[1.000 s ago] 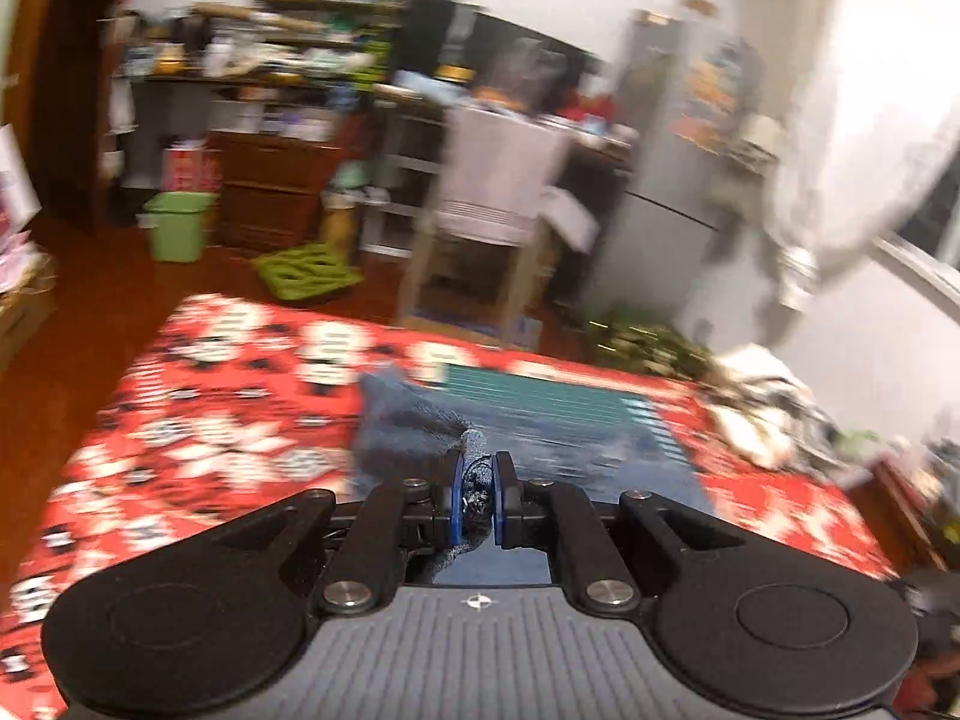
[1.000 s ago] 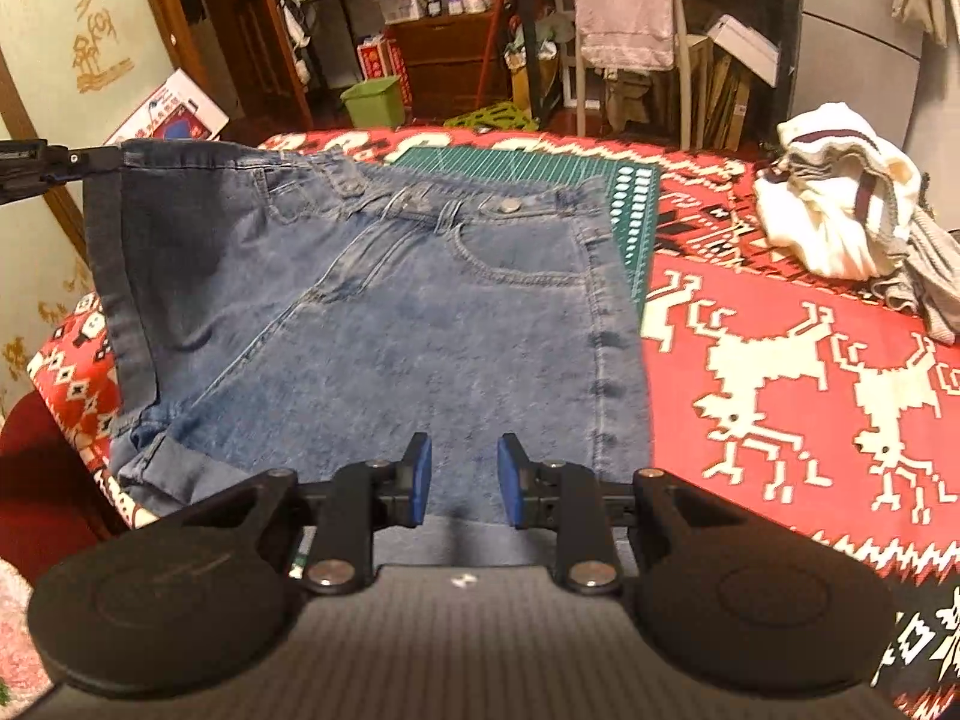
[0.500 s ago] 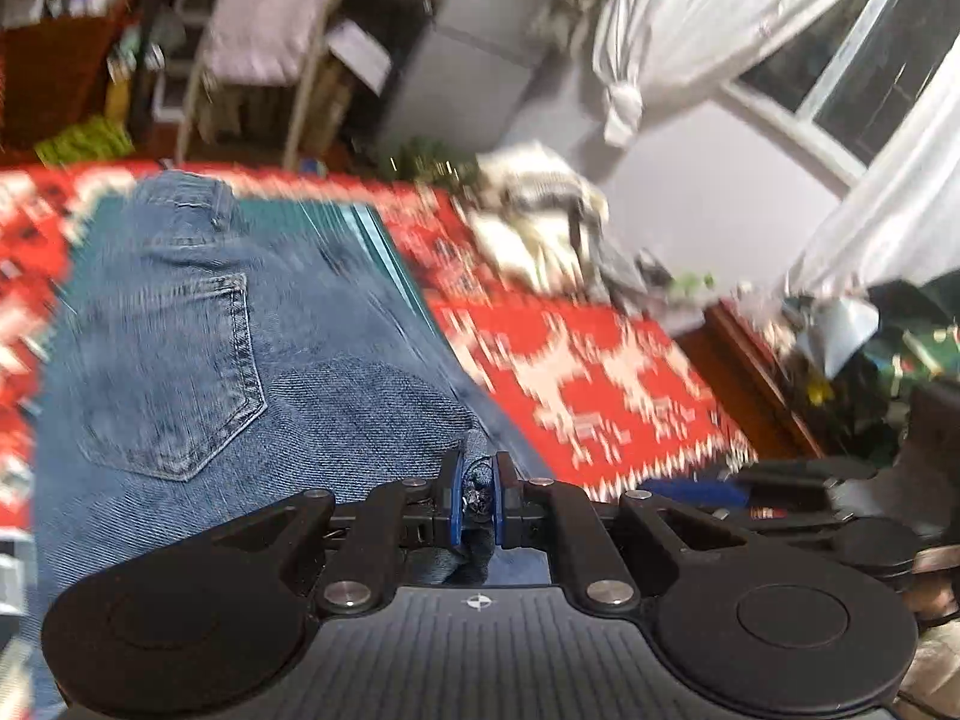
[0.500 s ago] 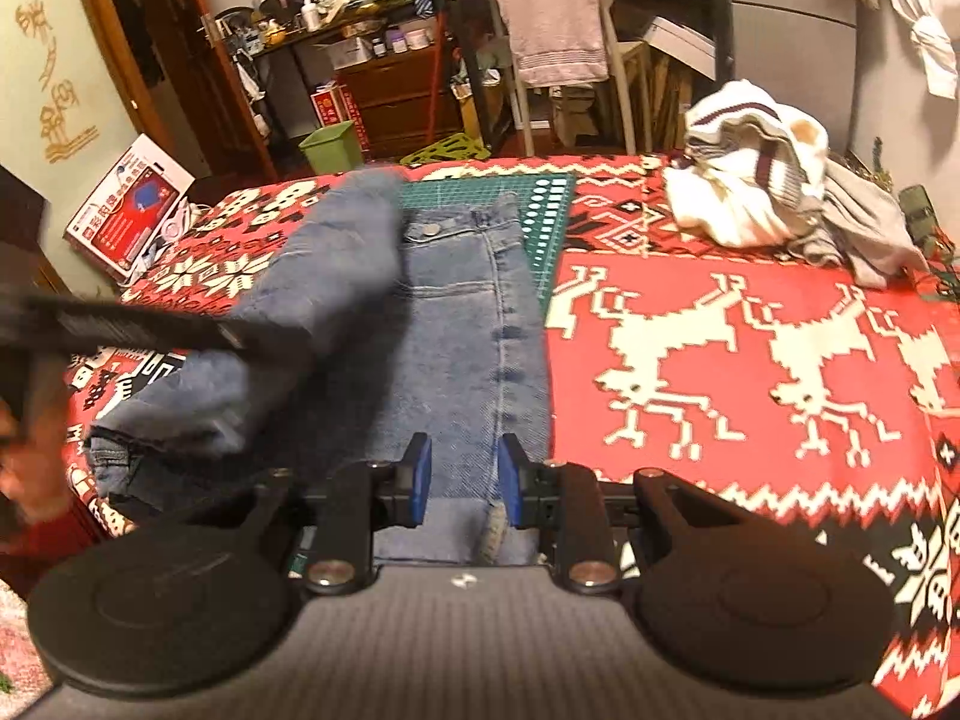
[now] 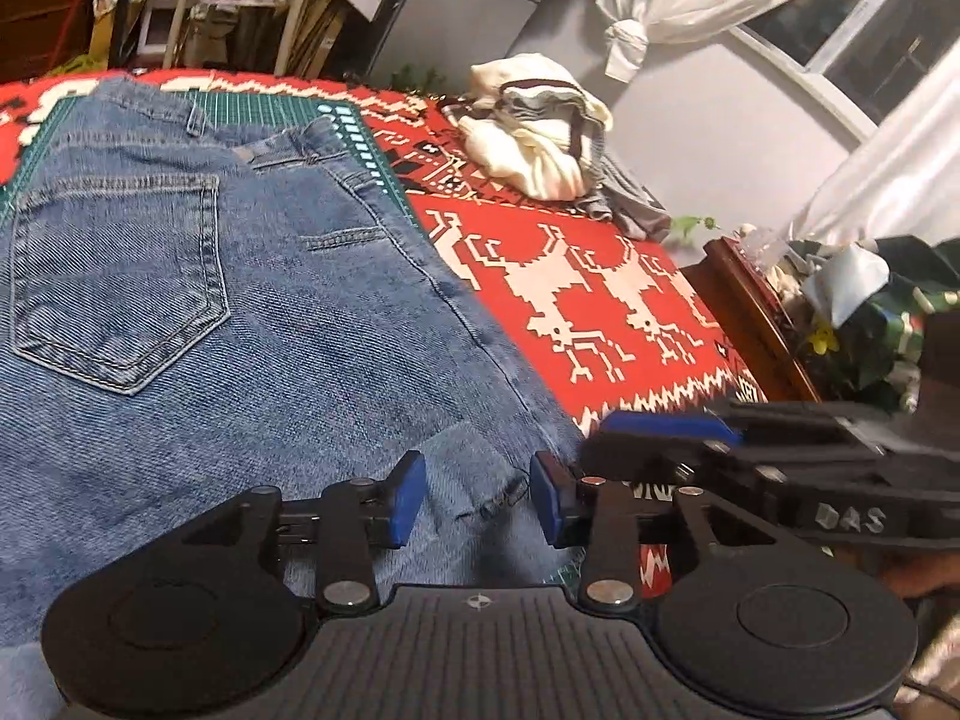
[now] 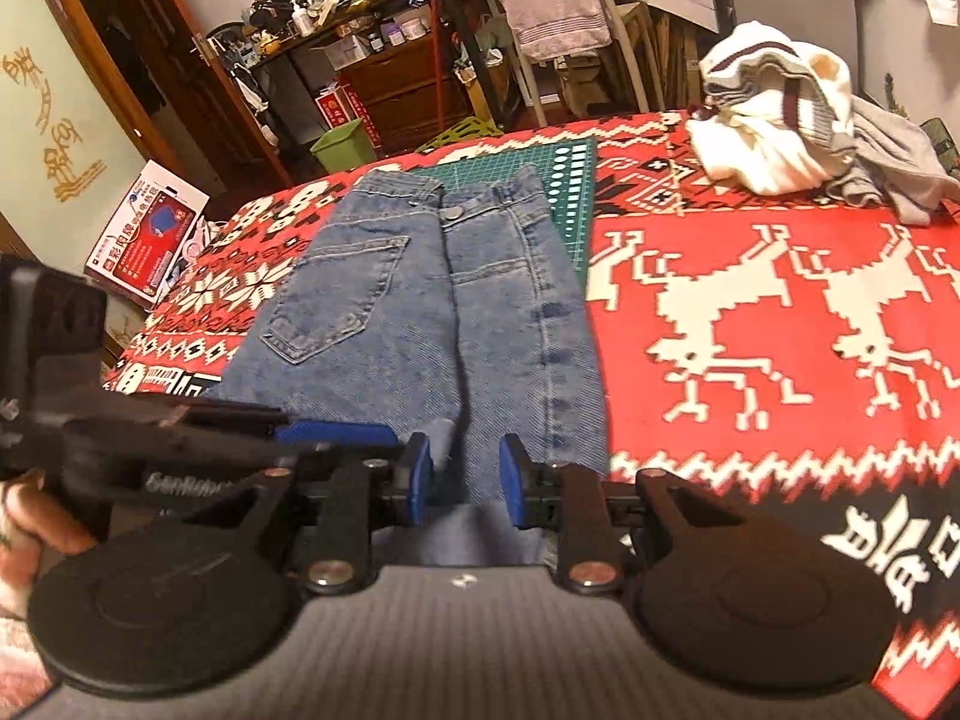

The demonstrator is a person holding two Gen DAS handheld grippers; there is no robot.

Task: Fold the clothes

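Note:
Blue denim shorts [image 5: 288,300] [image 6: 420,312] lie folded in half lengthwise on the red patterned blanket [image 5: 600,276] [image 6: 780,324], a back pocket facing up. My left gripper [image 5: 478,501] is open just above the near hem, nothing pinched between its blue pads. In the right wrist view it shows as a dark body with a blue pad, the left gripper [image 6: 336,435], held by a hand at the left edge. My right gripper [image 6: 465,477] is open over the same hem, close beside the left one. It reaches in from the right as the right gripper [image 5: 660,426].
A green cutting mat [image 5: 270,108] [image 6: 570,180] lies under the waistband. A heap of white and grey clothes [image 5: 534,132] [image 6: 774,114] sits at the far right of the blanket. Beyond the bed stand a chair with a towel [image 6: 546,0], shelves and a green bin [image 6: 345,147].
My left gripper swung the held half of the shorts over to the right onto the other half, then opened and let go. The right gripper stayed open near the hem.

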